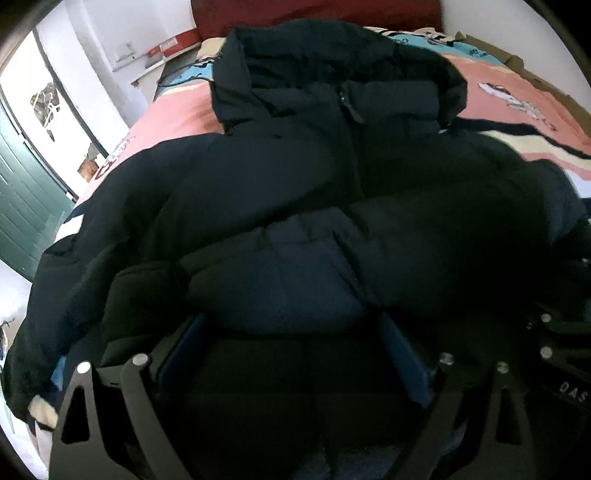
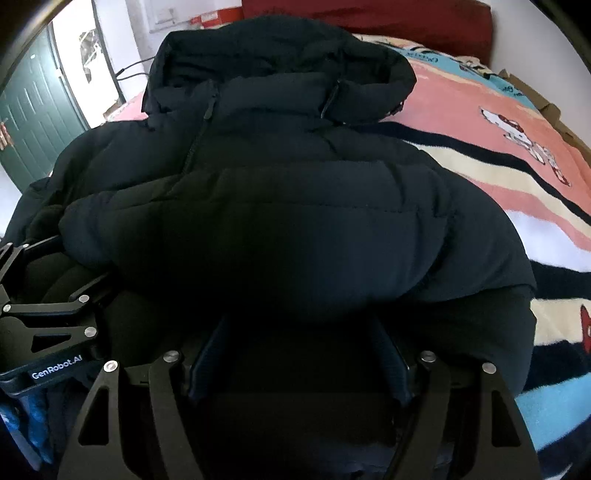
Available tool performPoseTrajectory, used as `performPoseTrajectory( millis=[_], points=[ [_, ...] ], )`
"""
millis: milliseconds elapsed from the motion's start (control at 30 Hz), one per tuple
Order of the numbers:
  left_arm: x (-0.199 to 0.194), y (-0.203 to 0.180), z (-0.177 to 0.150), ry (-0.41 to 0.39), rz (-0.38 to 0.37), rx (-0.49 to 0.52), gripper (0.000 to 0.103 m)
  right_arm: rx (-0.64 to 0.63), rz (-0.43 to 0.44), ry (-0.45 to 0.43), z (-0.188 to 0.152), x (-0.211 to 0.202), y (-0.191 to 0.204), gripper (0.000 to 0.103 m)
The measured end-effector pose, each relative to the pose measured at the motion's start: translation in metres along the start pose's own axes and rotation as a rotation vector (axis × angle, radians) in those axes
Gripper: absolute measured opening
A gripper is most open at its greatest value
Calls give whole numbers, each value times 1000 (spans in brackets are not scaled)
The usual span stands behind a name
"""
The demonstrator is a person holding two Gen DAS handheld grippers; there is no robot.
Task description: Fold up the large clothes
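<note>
Your bed (image 1: pixel 173 110) fills the background of both views, its pink, cream and blue cartoon blanket (image 2: pixel 517 155) showing at the right of the right wrist frame and along the upper left and upper right of the left wrist frame. A dark red headboard (image 1: pixel 314 14) runs across the top centre, and a green door (image 1: pixel 26 206) stands at the left edge.

Your dark puffer jacket (image 1: pixel 295 166) lies on the bed and covers the middle of each frame, front side up with the zipper (image 1: pixel 349 107) running down from the collar. Its hood (image 2: pixel 280 51) lies flat toward the top of the frame, near the headboard. One sleeve (image 2: pixel 258 229) is folded across the chest, lying over the jacket body in the centre of the right wrist view.

Your left hand-held gripper (image 1: pixel 295 350) sits at the bottom centre of its frame, its fingers (image 1: pixel 402 354) spread wide with the jacket's padded lower edge bulging between them. Your right hand-held gripper (image 2: pixel 299 358) is likewise wide at the bottom centre, with the jacket's fabric resting between its fingers (image 2: pixel 207 362). From the pictures you cannot tell whether either pair of pads actually pinches the fabric. The left tool also shows at the lower left of the right wrist frame, close beside the right one.
</note>
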State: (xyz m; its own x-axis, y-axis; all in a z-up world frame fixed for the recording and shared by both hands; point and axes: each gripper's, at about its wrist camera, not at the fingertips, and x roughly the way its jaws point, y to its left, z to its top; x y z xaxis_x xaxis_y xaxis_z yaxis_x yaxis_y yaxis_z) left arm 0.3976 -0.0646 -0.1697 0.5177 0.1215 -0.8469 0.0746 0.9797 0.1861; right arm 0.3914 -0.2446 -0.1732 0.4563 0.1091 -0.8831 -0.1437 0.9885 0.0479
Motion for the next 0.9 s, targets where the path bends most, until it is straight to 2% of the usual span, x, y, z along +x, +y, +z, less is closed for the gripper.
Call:
performPoseTrajectory(
  millis=[67,167,267,400,500,700,900],
  points=[
    [-29,12,-8,-48,-2,-24,94,22,-10,8,-2,-15,0,73],
    [-65,37,-21,-83,-11,-59,94,47,-14,-35,-16,-53,-2,73],
    [-98,75,-39,-105,-42,-134,94,84,-12,-76,-39,-97,-7,73],
    [-128,143,-75,-108,-109,-286,94,125,1,-127,-71,-148,-9,73],
    [-134,197,-108,-98,-101,-383,94,156,-2,-157,-96,-181,-8,74],
    [-127,317,-177,-78,-135,-654,94,231,-23,-192,-139,-227,-19,74],
    [-113,419,-237,-106,-152,-911,92,262,-52,-200,-166,-247,-28,74]
  ],
)
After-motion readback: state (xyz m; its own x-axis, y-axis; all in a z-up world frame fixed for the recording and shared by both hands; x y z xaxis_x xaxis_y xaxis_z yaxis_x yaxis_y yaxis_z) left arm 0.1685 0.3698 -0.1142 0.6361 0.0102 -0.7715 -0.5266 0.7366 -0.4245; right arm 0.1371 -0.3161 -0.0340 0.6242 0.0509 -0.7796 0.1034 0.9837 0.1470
